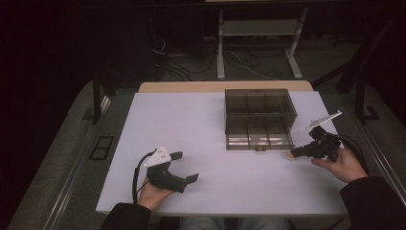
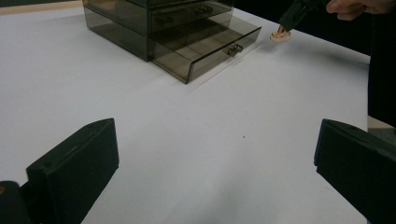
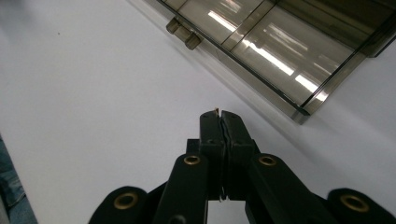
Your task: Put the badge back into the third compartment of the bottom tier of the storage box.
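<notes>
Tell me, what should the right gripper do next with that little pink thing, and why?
Probably carry it a little way over the open drawer and let go there. The right gripper is shut on the small pink thing just beside the drawer's front corner, and the drawer looks empty. The left gripper rests open, far off.

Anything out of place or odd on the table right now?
Nothing spilled or damaged. The smoky drawer box has its bottom drawer pulled out. The right gripper pinches a small pinkish item just beside it; the left gripper waits open.

Dim room, soft shadows (drawer glare)
</notes>
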Motion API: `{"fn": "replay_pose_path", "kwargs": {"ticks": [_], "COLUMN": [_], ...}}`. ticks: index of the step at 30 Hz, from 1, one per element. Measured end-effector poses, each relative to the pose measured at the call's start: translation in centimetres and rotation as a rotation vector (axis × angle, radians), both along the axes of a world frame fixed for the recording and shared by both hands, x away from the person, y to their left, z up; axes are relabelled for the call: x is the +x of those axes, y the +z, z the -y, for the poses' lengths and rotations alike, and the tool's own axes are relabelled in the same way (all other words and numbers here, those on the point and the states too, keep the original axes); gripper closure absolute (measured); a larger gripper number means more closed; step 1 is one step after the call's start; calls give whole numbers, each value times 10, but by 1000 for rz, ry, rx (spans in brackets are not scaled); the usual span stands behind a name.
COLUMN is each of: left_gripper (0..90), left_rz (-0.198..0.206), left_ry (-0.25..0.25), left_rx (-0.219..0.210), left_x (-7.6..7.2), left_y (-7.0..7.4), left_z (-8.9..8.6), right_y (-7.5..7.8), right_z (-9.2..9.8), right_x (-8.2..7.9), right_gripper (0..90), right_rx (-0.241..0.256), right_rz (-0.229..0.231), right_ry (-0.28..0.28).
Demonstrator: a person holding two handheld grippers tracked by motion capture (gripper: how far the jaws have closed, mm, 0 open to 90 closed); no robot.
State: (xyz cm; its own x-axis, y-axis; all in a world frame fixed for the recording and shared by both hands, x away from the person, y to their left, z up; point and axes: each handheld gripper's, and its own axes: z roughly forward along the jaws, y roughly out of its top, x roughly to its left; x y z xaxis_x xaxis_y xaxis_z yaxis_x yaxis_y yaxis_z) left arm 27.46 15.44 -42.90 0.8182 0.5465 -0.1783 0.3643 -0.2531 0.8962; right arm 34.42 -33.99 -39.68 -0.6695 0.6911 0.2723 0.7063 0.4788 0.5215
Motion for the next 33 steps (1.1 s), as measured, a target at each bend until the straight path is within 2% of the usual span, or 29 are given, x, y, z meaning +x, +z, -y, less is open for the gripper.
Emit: {"fn": "replay_pose_path", "kwargs": {"ticks": [20, 33], "left_gripper": [0, 0], "left_rz": [2, 2], "left_ry": [0, -1], "left_rx": [0, 0], "left_x": [0, 0], "left_y": [0, 0], "left_z": [0, 0], "right_y": [35, 53], "right_z": [4, 4], "right_x": [0, 7], "right_gripper": [877, 877], "right_rx": [-13, -26], "right_rz": [45, 65], "right_ry": [-1, 3]}}
